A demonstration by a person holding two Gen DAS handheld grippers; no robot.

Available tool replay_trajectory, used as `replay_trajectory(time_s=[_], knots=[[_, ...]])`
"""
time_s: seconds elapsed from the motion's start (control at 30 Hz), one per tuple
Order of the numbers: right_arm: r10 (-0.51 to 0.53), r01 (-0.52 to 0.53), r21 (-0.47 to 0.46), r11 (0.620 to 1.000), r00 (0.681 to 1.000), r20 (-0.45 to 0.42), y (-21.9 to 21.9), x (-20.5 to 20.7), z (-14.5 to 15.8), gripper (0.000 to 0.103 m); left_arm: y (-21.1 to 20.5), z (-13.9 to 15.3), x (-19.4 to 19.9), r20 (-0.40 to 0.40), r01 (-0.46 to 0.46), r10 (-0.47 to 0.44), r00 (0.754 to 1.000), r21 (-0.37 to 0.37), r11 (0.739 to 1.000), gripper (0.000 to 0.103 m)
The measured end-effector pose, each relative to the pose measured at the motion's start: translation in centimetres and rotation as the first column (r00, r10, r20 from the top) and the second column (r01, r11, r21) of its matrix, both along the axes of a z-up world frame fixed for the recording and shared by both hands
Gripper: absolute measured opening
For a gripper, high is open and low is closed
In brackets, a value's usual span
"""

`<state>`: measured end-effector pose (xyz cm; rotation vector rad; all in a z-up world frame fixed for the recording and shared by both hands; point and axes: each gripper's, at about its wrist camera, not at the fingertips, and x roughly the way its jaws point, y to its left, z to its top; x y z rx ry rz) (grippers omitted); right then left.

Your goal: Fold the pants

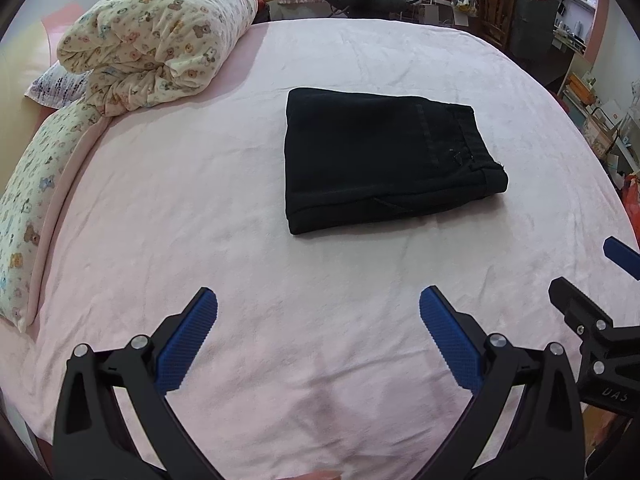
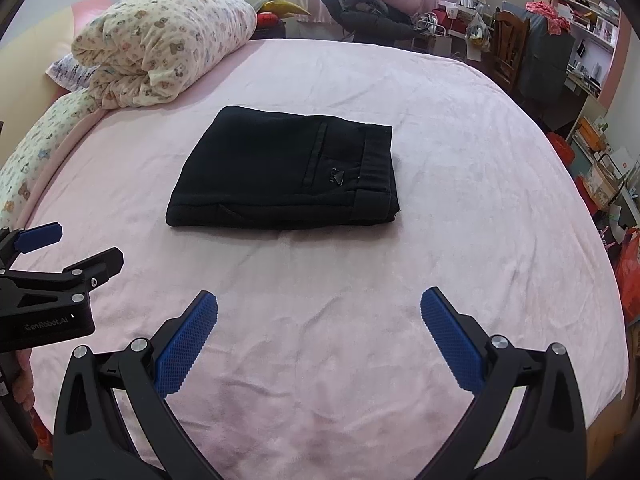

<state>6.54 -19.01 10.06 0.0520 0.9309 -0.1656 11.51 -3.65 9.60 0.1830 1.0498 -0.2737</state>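
Black pants [image 1: 380,156] lie folded into a compact rectangle on the pink bed sheet [image 1: 200,220], waistband to the right; they also show in the right wrist view [image 2: 280,172]. My left gripper [image 1: 318,308] is open and empty, held above the sheet short of the pants' near edge. My right gripper [image 2: 319,308] is open and empty too, also short of the near edge. The right gripper shows at the right edge of the left wrist view [image 1: 592,276]. The left gripper shows at the left edge of the right wrist view [image 2: 76,246].
A rolled floral quilt [image 1: 160,36] and a floral pillow [image 1: 28,216] lie at the bed's far left. Beyond the bed stand a wooden chair [image 2: 512,52], dark clothes [image 2: 360,4] and cluttered shelves [image 2: 592,12] on the right.
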Motion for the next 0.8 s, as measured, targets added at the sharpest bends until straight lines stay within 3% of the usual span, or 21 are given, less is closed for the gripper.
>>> replay_trajectory(time_s=[0.8], knots=[[0.030,-0.030,0.007,1.000,0.999,-0.011,0.69,0.64,-0.40,0.102,-0.05,-0.44,-0.38,-0.004,0.001,-0.001,1.000,0.016,1.000,0.101]])
